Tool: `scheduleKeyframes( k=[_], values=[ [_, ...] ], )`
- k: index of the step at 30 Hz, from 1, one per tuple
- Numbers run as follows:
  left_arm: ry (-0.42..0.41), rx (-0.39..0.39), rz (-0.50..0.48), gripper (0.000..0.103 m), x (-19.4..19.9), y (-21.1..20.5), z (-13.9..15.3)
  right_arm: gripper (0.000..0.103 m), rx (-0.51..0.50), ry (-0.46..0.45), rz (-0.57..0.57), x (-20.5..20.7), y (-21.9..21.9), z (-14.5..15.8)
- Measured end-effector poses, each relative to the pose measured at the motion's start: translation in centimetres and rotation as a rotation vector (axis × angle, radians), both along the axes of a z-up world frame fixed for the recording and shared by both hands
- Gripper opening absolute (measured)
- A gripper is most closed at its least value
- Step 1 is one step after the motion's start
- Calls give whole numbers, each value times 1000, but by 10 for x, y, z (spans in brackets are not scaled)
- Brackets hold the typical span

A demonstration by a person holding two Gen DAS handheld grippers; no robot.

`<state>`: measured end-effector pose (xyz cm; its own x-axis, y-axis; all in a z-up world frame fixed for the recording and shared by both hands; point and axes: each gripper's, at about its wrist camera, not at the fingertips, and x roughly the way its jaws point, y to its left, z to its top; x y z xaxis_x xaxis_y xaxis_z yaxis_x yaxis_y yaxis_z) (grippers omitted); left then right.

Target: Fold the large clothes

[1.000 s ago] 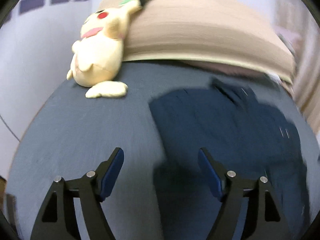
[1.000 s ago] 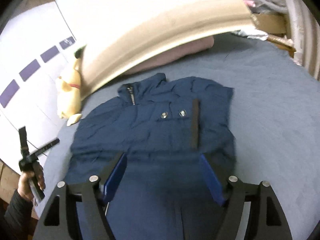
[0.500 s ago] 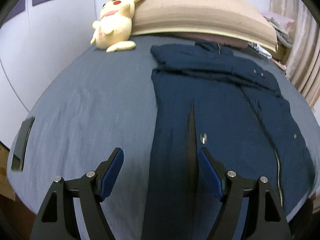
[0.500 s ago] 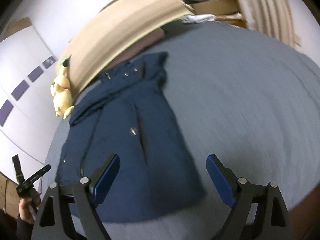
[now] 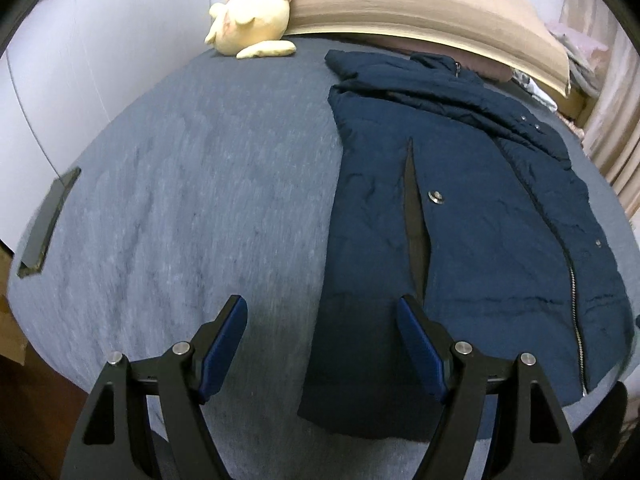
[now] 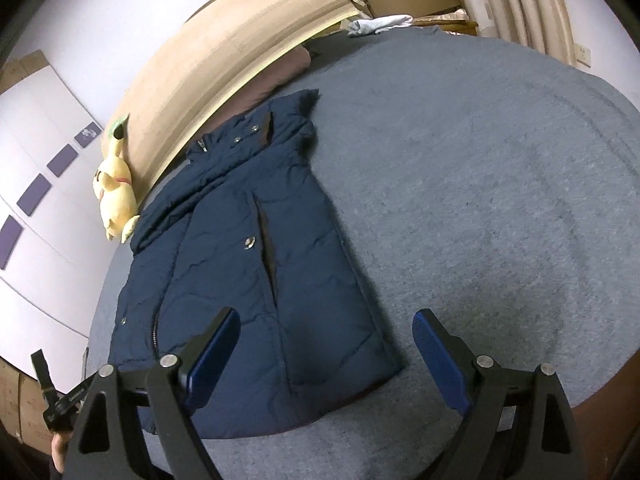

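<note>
A navy padded jacket (image 5: 480,220) lies flat on the blue-grey bed (image 5: 200,180), collar toward the headboard, hem toward me, sleeves tucked across the chest. My left gripper (image 5: 320,304) hangs open above the hem's near left corner, nothing between its fingers. In the right wrist view the jacket (image 6: 224,264) runs down the left half of the bed (image 6: 480,160). My right gripper (image 6: 326,316) stands open over the hem's near right corner, also holding nothing. The left gripper (image 6: 52,396) shows at the bottom left in a hand.
A yellow plush toy (image 5: 256,8) leans on the tan headboard (image 5: 400,4). A dark flat slab (image 5: 48,220) lies at the bed's left edge. Curtains (image 6: 520,0) and boxes stand at the far right. White wall panels run along the left.
Both grippers have drawn back from the jacket's chest to its hem at the foot of the bed. The right jaws stand a little wider than a second ago.
</note>
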<state>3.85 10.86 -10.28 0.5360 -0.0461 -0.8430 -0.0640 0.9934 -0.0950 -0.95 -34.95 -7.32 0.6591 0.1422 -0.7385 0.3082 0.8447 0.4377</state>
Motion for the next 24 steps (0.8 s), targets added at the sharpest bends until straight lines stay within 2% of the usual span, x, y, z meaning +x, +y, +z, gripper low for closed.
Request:
scheduleKeyframes(
  k=[4, 10, 14, 19, 21, 24],
  values=[
    [6, -82, 5, 77, -11, 8, -8, 90, 14, 27, -4, 2, -5, -9],
    [-45, -200, 8, 77, -20, 17, -3, 90, 56, 20, -21, 5, -15, -15],
    [-43, -265, 29, 77, -21, 25, -6, 90, 65, 32, -30, 13, -19, -21],
    [-26, -374, 14, 78, -21, 30, -15, 89, 190, 27, 31, 23, -16, -34],
    [-4, -400, -2, 78, -19, 29, -21, 84, 243, 22, 69, 25, -13, -37],
    [-13, -431, -18, 78, -20, 28, -19, 66, 313, 9, 84, 22, -14, -40]
  ],
)
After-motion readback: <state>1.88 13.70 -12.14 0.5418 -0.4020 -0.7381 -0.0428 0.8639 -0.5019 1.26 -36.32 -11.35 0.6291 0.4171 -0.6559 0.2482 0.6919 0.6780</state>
